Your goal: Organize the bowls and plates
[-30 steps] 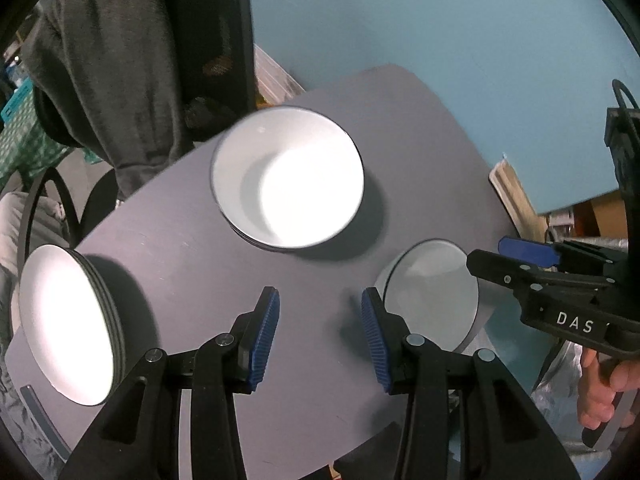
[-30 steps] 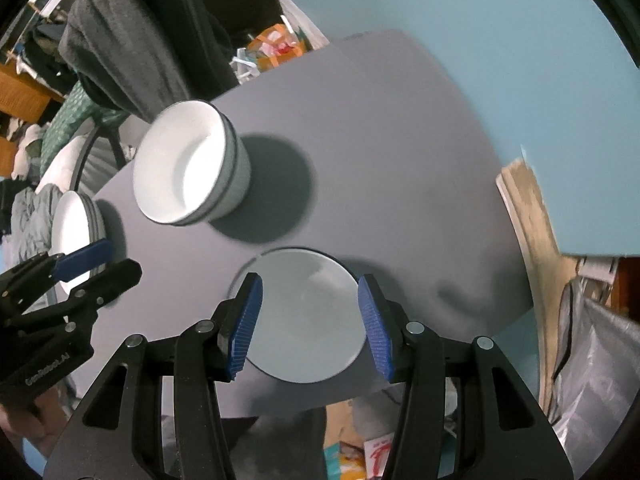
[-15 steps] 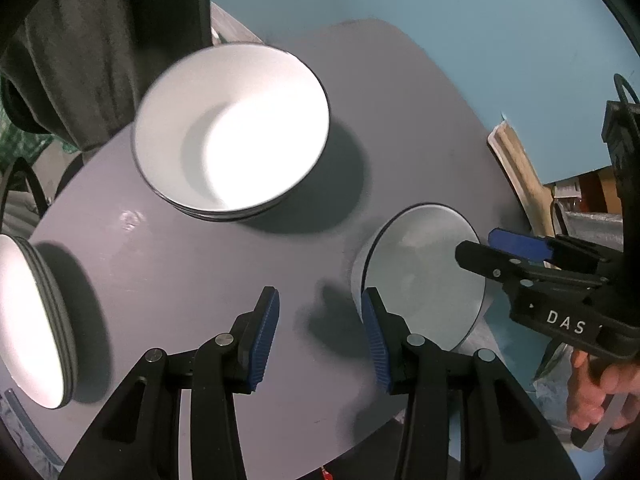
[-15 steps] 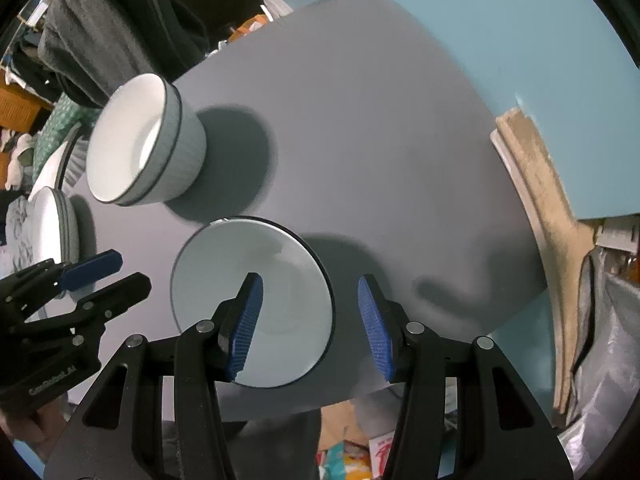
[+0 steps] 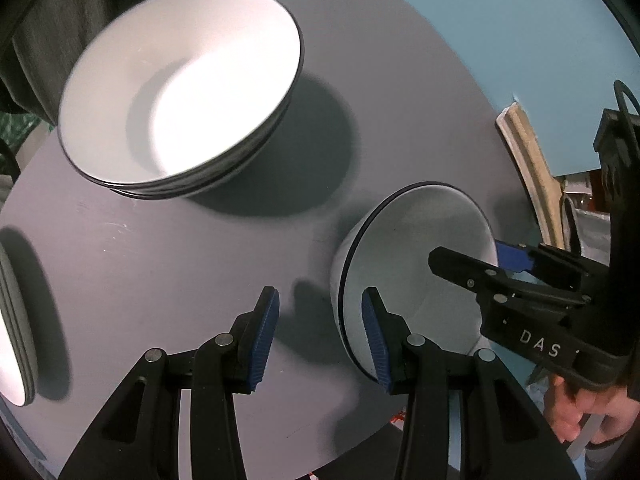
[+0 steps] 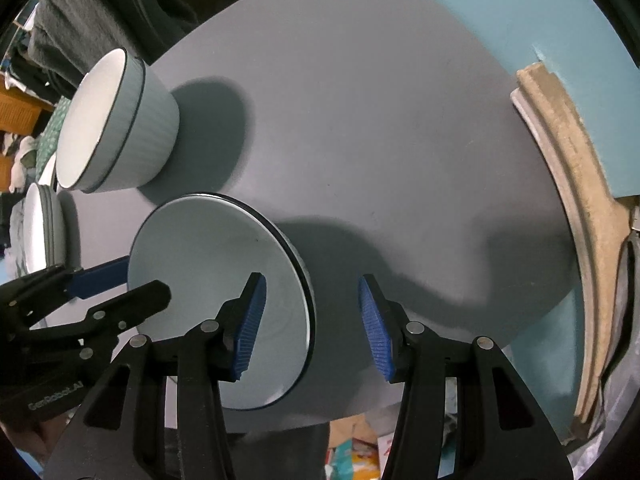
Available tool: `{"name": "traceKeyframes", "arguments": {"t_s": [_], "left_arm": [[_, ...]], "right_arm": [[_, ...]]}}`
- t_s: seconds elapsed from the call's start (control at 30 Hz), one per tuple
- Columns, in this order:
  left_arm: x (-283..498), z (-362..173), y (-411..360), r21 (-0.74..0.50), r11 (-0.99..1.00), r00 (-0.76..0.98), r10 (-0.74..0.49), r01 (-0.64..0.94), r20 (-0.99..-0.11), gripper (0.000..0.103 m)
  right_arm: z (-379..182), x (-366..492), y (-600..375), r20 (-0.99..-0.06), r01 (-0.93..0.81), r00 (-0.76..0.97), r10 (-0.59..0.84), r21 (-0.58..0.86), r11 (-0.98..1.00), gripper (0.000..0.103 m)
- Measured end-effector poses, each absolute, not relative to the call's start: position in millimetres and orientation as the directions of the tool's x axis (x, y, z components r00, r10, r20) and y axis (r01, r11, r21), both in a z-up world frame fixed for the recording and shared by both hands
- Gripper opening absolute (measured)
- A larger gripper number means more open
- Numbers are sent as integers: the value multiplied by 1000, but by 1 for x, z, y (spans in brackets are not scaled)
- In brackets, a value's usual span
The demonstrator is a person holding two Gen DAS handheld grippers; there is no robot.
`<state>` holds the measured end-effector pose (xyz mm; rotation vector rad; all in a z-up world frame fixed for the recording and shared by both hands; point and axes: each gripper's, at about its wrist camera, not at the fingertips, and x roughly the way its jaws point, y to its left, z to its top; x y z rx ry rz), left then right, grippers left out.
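A single white bowl with a dark rim [image 5: 416, 248] [image 6: 208, 264] sits near the front edge of the grey table [image 5: 400, 80]. My left gripper [image 5: 320, 332] is open, with the bowl's left rim between its fingers. My right gripper [image 6: 310, 324] is open, with the bowl's right rim between its fingers. A stack of white bowls [image 5: 180, 84] [image 6: 116, 120] stands farther back on the left. A stack of white plates [image 5: 12, 332] [image 6: 40, 232] sits at the table's left edge.
A dark garment hangs over a chair [image 5: 36, 36] behind the bowl stack. A blue wall [image 5: 480, 12] rises behind the table. A beige curved board [image 6: 576, 208] leans at the table's right edge. Clutter lies on the floor below the front edge [image 6: 360, 444].
Both grippers have moved down and in toward the single bowl. Each now straddles one side of its rim. The bowl stack has grown larger in both views.
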<state>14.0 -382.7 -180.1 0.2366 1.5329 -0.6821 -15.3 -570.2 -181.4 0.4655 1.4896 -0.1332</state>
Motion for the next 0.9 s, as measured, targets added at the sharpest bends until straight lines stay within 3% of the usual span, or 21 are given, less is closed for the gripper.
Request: {"name": "traceKeyframes", "arguments": {"t_s": [0.1, 0.2, 0.23, 0.37, 0.5, 0.9], "left_arm": [[12, -186, -386, -264, 795, -104, -249, 546, -963, 43], [10, -191, -391, -257, 788, -118, -231, 560, -966, 42], [9, -193, -392, -259, 785, -123, -231, 562, -965, 34], [8, -195, -394, -272, 783, -134, -238, 560, -962, 27], [6, -194, -395, -288, 776, -153, -244, 561, -958, 17], [10, -198, -361, -233, 834, -119, -201, 500, -972, 17]], "right_arm": [[-189, -17, -570, -975, 365, 84, 204, 221, 905, 48], [-194, -17, -570, -972, 357, 81, 219, 234, 904, 29], [-195, -17, -570, -972, 354, 78, 223, 236, 905, 23], [-197, -16, -568, -967, 344, 81, 240, 254, 904, 13], [-196, -15, -563, -971, 331, 70, 228, 238, 913, 13], [-197, -8, -513, -956, 246, 34, 292, 291, 925, 10]]}}
